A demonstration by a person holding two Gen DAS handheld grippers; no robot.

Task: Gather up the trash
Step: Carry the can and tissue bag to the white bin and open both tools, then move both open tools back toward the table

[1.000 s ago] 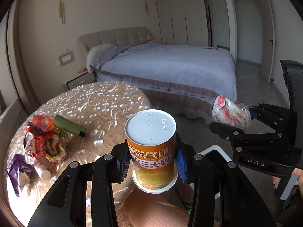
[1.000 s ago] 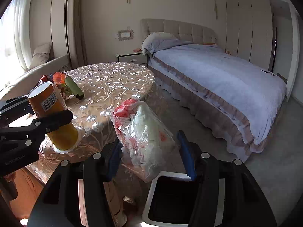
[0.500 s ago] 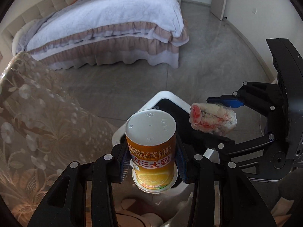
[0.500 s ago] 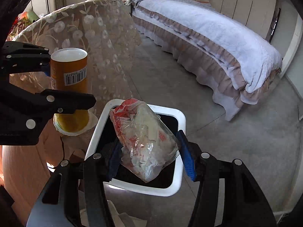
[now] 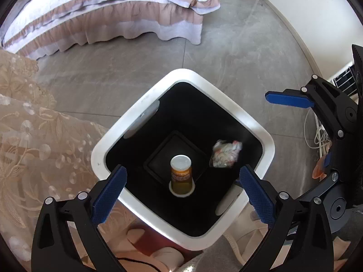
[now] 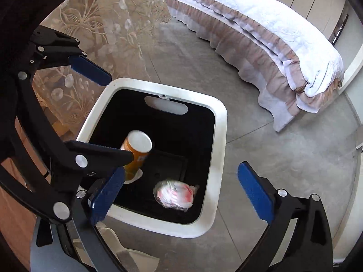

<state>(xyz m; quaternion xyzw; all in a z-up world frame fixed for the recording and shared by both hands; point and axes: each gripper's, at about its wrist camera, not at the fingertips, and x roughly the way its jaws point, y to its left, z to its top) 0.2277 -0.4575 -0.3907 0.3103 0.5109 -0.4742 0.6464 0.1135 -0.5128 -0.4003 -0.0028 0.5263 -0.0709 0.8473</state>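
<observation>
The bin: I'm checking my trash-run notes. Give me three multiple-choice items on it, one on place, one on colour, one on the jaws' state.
1. Where is the can?
A on the floor
B inside the bin
C on the bed

2. What colour is the bin's rim?
A white
B red
C green

3. How are the left gripper's jaws?
A shut on the can
B shut on the bag
C opening, with nothing held

Key: B, the can shows against the bin's black inside; A, the rim is white; C, the pads stand wide apart and touch nothing, with the can below them.

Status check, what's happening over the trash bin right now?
Both grippers, left and right, opening, nothing between. Orange can and plastic wrapper inside bin. Nothing blocking.
</observation>
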